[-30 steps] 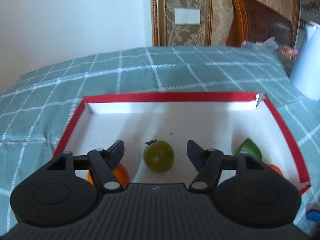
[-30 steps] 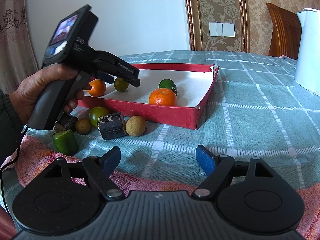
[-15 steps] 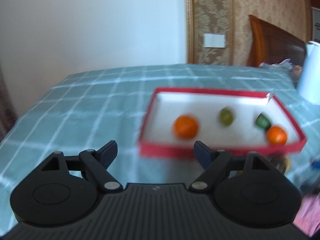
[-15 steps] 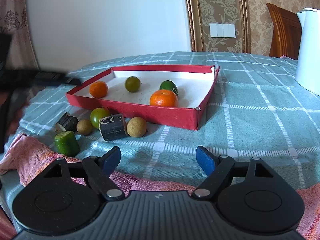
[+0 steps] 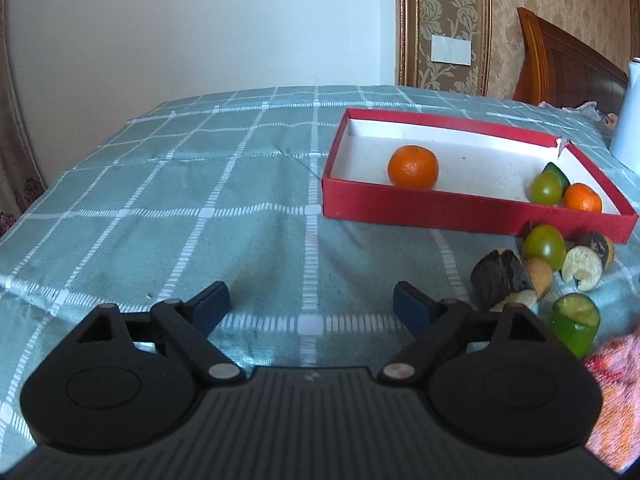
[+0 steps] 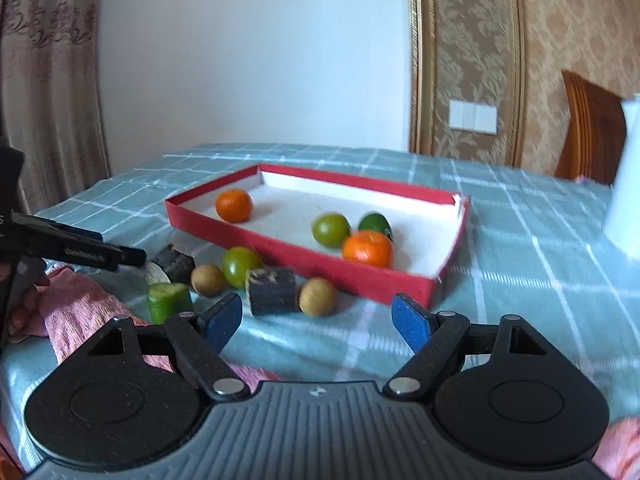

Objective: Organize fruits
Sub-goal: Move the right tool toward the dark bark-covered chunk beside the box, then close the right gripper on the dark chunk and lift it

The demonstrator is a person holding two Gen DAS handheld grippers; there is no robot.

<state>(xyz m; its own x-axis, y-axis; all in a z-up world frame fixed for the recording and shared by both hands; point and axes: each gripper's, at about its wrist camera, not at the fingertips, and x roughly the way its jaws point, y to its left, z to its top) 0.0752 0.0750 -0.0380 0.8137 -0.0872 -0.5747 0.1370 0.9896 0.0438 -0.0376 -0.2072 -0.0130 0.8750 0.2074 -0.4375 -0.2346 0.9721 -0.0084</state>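
Blurred white jug [image 6: 626, 184] cut off; both grippers' jaws released, left's just widened.

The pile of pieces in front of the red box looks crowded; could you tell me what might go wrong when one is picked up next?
1. The green fruit, two brown round fruits and dark chunks lie packed together, so open jaws closing on one could nudge a round neighbour into rolling.
2. The left gripper and right gripper both face this cluster and could collide.
3. The pink cloth beside the green cut piece might snag a finger.
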